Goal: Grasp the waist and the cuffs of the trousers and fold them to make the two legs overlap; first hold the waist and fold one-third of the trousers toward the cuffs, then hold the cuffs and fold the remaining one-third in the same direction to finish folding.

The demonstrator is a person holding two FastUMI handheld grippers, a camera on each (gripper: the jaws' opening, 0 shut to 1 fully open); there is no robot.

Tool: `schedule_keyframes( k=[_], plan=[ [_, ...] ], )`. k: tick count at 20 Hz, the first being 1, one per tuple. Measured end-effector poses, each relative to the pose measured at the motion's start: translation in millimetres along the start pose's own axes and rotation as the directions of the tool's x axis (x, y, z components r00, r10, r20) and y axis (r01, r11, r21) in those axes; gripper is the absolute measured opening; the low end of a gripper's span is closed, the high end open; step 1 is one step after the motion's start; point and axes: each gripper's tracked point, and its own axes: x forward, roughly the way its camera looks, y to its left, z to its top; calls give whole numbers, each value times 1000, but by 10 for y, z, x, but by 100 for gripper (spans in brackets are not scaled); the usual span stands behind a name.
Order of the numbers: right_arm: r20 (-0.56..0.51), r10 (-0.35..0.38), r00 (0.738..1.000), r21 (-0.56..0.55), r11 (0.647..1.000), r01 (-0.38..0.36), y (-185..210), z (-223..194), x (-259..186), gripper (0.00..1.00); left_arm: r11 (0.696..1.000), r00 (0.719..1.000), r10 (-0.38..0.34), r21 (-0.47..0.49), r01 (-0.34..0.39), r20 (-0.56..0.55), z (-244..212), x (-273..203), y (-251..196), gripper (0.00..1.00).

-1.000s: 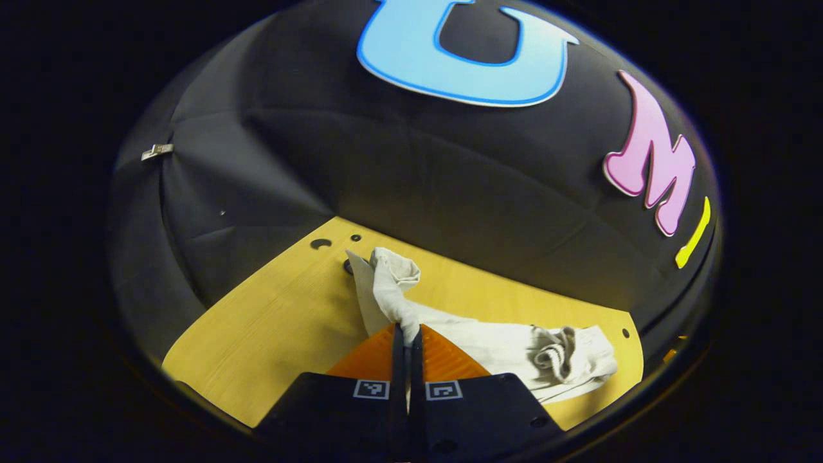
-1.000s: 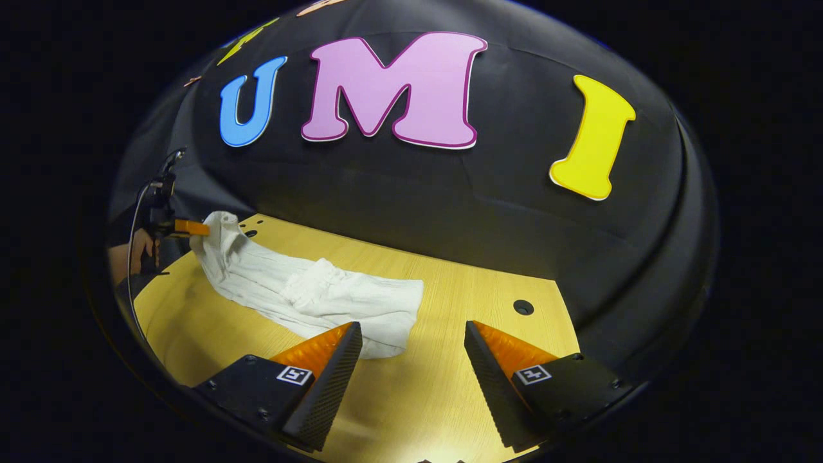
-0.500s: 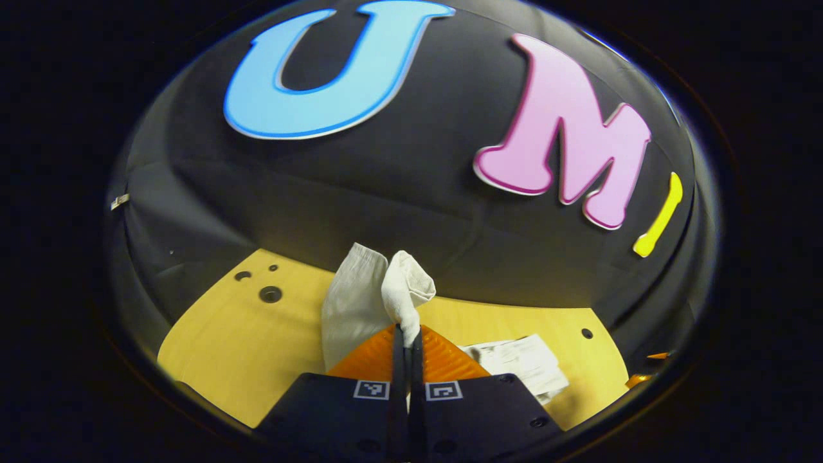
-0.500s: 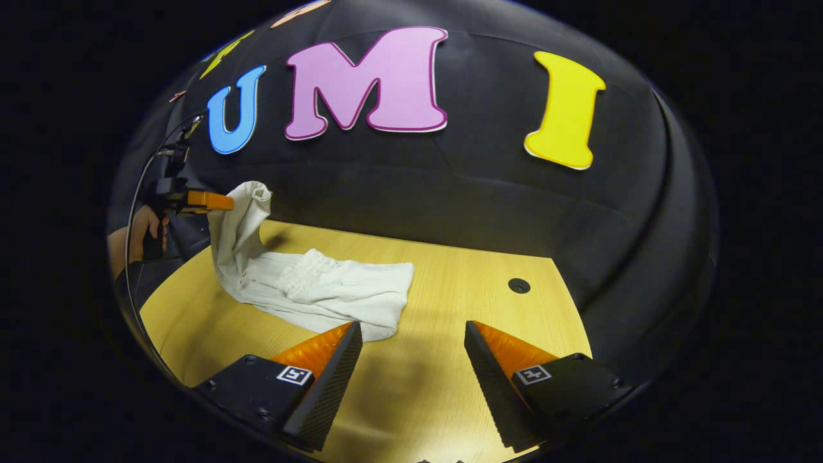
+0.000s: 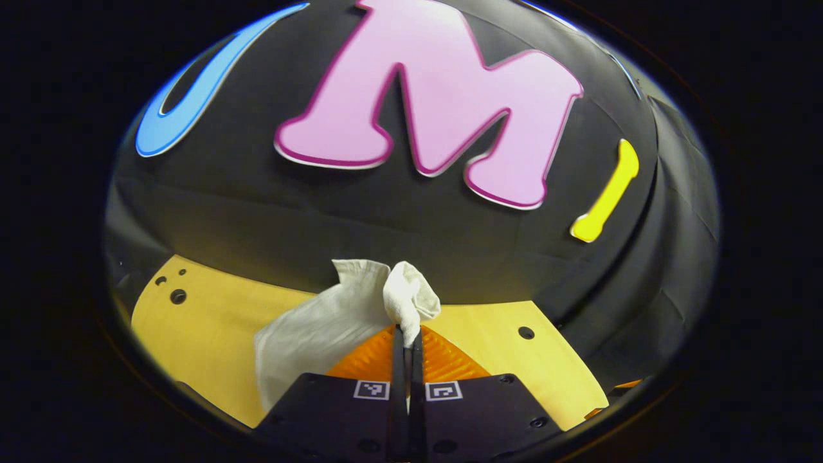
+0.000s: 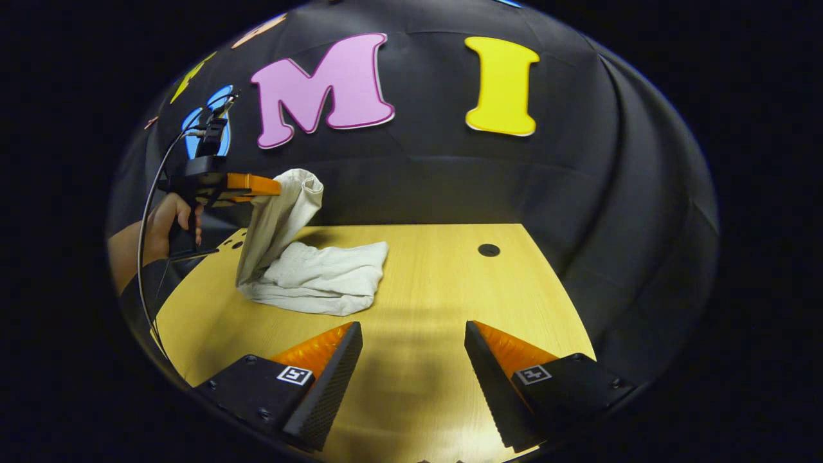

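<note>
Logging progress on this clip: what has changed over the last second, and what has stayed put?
The left gripper, shut on the end of the trousers, has carried that end higher above the table and over toward the folded part; cloth that lay stretched out now hangs from its fingers in a steep drape. The rest of the trousers has bunched shorter. The right gripper stayed open and empty, low over the table.

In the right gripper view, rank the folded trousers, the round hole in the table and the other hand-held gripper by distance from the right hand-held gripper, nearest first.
1. Folded trousers, lying on the table ahead and to the left.
2. Round hole, farther back, slightly right; close to the trousers in distance, so this order is tentative.
3. Left hand-held gripper, raised at far left, shut on a lifted end of the trousers.
</note>
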Motion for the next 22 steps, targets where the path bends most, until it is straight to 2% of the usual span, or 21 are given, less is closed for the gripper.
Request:
schedule_keyframes(
  k=[4, 9, 12, 14, 15, 17, 18, 22],
  plan=[
    [-11, -59, 998, 74, 995, 60, -309, -152, -198, 99, 1000, 999, -22, -16, 21, -43, -264, 210, -385, 6],
    [15, -110, 994, 108, 988, 108, -551, -214, -402, 99, 998, 994, 36, 48, -32, -100, -579, 250, -553, 11],
    [39, -101, 994, 116, 989, 96, -515, -190, -438, 99, 999, 997, 2, 38, 0, -73, -622, 37, -736, 24],
    [79, -91, 993, 92, 992, 84, -506, -150, -576, 99, 999, 999, -16, 42, 18, -33, -584, -223, -824, 47],
    [97, -87, 991, 75, 994, 79, -499, -167, -714, 99, 999, 1000, -13, 53, 14, -10, -586, -395, -841, 55],
    [134, -67, 989, 45, 997, 62, -440, -123, -924, 99, 997, 999, 13, 78, -16, 34, -593, -827, -824, 87],
    [146, -52, 988, 30, 998, 48, -383, -96, -1017, 99, 996, 998, 30, 84, -35, 56, -614, -1059, -796, 96],
    [185, -8, 983, -12, 1000, 10, -171, 18, -1394, 98, 989, 986, 107, 87, -119, 131, -704, -2124, -661, 96]
  ],
)
